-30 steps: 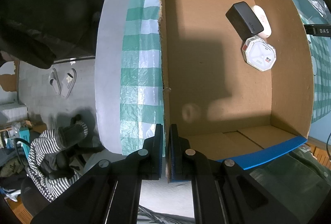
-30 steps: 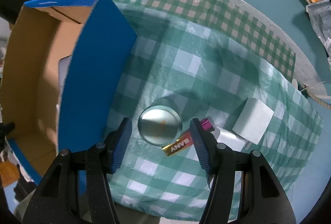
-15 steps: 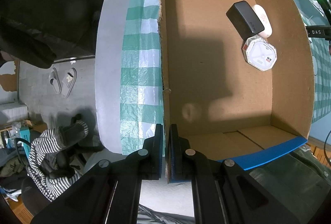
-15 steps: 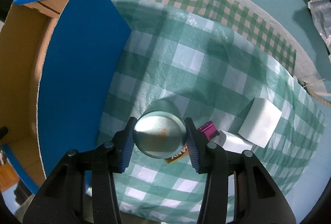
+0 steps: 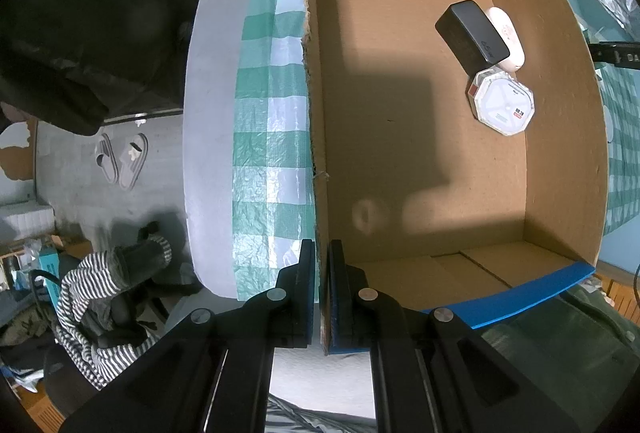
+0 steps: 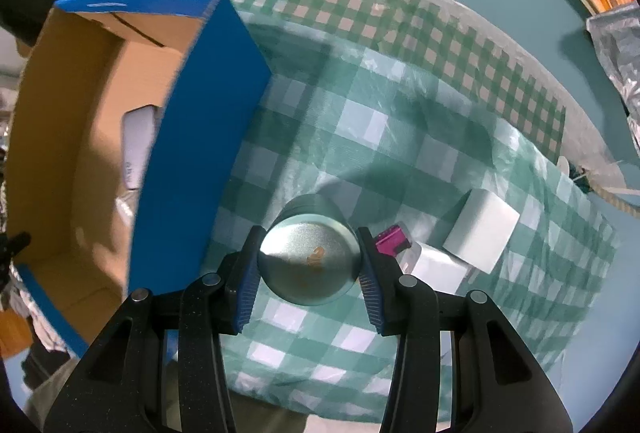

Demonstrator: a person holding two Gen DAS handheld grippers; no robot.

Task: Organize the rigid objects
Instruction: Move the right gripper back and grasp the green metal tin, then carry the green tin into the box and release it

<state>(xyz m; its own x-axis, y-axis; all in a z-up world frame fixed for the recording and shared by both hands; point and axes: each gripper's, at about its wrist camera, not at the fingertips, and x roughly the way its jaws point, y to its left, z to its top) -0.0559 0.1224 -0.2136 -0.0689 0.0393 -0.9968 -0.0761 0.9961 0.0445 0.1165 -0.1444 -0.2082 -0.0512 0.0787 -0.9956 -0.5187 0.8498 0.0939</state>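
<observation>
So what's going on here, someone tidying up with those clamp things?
Yes. A person is sorting small items into a cardboard box. The left hand-held gripper is clamped on the box's wall. The right hand-held gripper grips a round metal tin above the checked tablecloth. A black case, a white case and an octagonal box already lie inside.

My right jaws carry blue ribbed pads (image 6: 245, 283) against a silvery grey-green round tin (image 6: 309, 261) marked with a small orange figure. At three o'clock of it lie a magenta piece (image 6: 394, 239) and a white block (image 6: 482, 235) on green-and-white checked cloth (image 6: 360, 137). At nine o'clock stands my cardboard box (image 5: 400, 137), brown inside, blue outside, holding a black case (image 5: 472, 33).
</observation>
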